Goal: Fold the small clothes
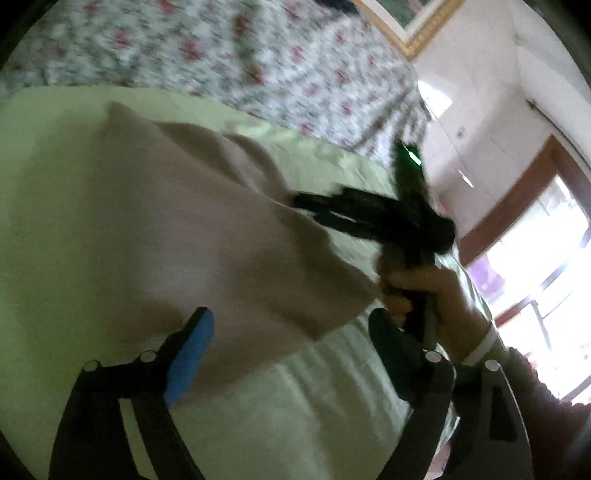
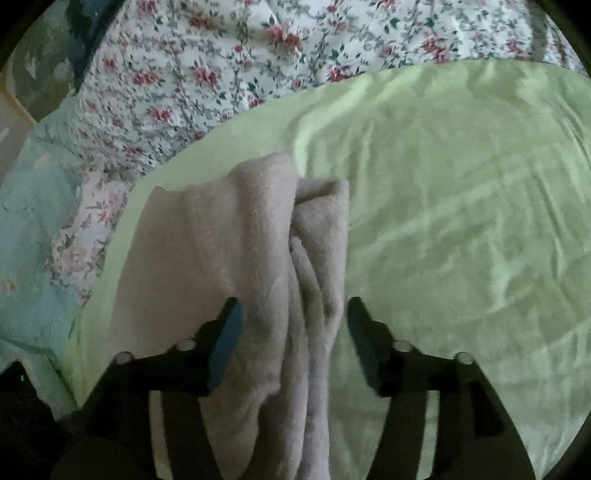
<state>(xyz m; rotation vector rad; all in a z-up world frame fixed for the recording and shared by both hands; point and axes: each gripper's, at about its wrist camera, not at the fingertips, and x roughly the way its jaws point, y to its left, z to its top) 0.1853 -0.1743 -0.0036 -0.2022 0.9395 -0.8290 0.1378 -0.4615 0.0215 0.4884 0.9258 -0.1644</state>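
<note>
Lying half-folded on the green sheet [image 2: 461,192], the beige garment [image 2: 207,258] needs another fold; left gripper [image 1: 291,354] and right gripper [image 2: 295,339] gape, holding nothing.

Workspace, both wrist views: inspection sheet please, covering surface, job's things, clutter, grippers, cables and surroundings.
Surface: light green sheet, wrinkled, spread over a floral bedspread.
Job's things: one beige garment, partly folded, bunched folds along its right side, lying on the green sheet.
Clutter: nothing seen on the green sheet.
Grippers: left gripper open over the garment's near edge; right gripper open, straddling the bunched folds, pads not pressing. A hand holds the right gripper.
Cables: nothing seen.
Surroundings: gilt picture frame, white wall, bright window; pale blue cloth beside the bedspread.
</note>
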